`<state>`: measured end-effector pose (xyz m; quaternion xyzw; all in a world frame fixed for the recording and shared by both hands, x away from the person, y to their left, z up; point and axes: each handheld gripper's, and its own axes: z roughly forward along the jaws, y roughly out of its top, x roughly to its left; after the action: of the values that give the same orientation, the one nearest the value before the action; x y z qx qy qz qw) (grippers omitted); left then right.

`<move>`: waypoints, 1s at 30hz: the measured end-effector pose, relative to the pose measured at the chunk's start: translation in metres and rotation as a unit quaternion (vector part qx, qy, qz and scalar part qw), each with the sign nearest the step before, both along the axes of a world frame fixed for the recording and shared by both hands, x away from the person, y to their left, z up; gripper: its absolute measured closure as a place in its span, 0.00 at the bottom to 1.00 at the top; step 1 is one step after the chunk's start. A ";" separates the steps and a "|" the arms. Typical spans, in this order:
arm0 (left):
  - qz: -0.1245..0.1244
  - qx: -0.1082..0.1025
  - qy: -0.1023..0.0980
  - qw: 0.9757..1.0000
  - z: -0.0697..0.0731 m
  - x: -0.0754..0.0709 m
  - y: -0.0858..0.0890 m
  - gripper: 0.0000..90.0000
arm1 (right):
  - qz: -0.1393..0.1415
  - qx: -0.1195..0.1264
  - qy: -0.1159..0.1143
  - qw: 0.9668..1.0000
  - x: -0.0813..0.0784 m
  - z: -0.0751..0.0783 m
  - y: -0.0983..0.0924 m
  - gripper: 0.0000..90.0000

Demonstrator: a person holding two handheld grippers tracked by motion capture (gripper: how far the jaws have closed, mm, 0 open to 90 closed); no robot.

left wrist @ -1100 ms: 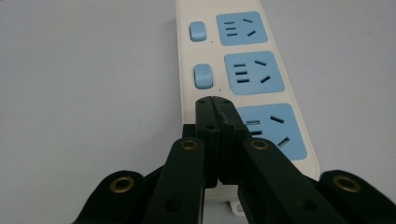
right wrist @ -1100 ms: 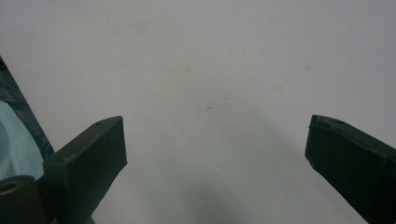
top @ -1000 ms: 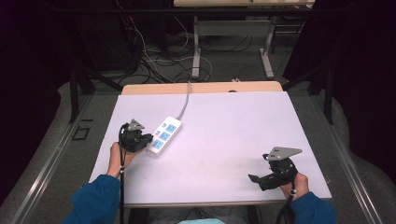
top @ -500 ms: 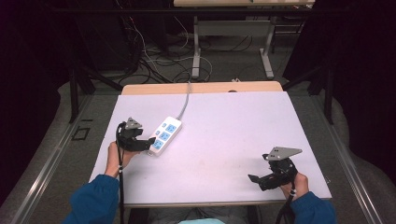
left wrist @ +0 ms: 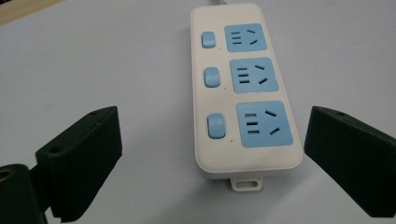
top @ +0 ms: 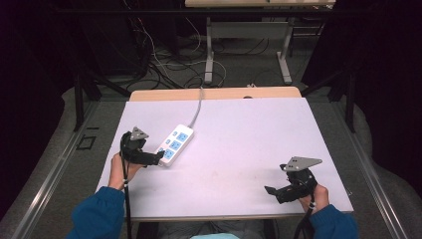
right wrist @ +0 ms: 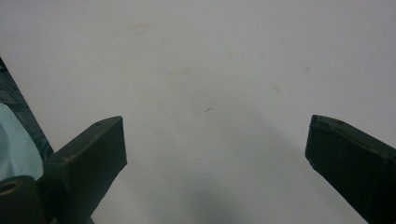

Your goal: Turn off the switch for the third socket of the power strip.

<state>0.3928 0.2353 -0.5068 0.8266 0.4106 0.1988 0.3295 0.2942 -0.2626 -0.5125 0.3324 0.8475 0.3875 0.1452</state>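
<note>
Dark floor and a tangle of cables lie beyond the white table (top: 239, 149), which serves as the bare work surface; a strip of its wooden edge shows along the far side. Everything else can be placed from the power strip (top: 174, 145), the one loose thing on the table.

It lies flat in the left half, turned on a slant so that its grey cord (top: 197, 107) runs off the far end and over the table's far edge, probably toward a socket out of sight. That leaves its near end free and facing the person, which is likely why the work is done from that end. In the left gripper view the power strip (left wrist: 243, 91) shows three blue sockets, each with a blue switch beside it, and a small hanging tab at the near end.

At that near end sits the left gripper (top: 158, 158), held low by the person's left hand (top: 119, 169). Its jaws have just been opening and now stand spread wide, one to each side of the strip's near end, pressing on nothing. Judging by this, the strip has been let go or is being lined up for a grasp across its width.

Well apart from the strip, toward the near right corner, the right gripper (top: 271, 190) rests low, jaws spread over bare table (right wrist: 210, 70), seemingly idle and kept clear.
</note>
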 end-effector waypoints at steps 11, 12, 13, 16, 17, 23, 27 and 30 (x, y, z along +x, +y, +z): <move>0.002 -0.003 0.000 1.000 0.003 -0.016 0.004 0.00 | -0.002 0.001 0.001 1.000 -0.001 0.000 0.000 0.05; 0.000 0.002 0.001 1.000 0.004 -0.017 0.005 0.00 | -0.002 0.001 0.002 1.000 -0.001 0.000 0.000 0.05; -0.001 -0.002 0.002 1.000 0.004 -0.018 0.004 0.00 | -0.002 0.001 0.002 1.000 -0.001 0.001 0.000 0.05; -0.002 0.004 0.001 1.000 0.005 -0.021 0.004 0.00 | -0.002 0.000 0.001 1.000 -0.001 0.000 0.000 0.05; 0.000 -0.002 -0.002 1.000 0.004 -0.021 0.004 0.00 | -0.003 0.000 0.000 1.000 -0.001 0.000 0.000 0.05; 0.002 0.000 -0.003 1.000 0.004 -0.029 0.005 0.00 | -0.003 0.000 -0.003 1.000 0.000 0.000 0.000 0.05; -0.003 0.006 -0.002 1.000 0.003 -0.037 0.007 0.00 | -0.003 0.000 0.000 1.000 -0.001 0.001 0.001 0.05; -0.001 0.004 -0.006 1.000 0.003 -0.043 0.009 0.00 | 0.001 -0.004 -0.007 1.000 0.001 0.000 0.000 0.05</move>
<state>0.3496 0.2446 -0.5034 0.8273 0.4066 0.2052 0.3289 0.2952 -0.2631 -0.5123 0.3280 0.8482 0.3871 0.1520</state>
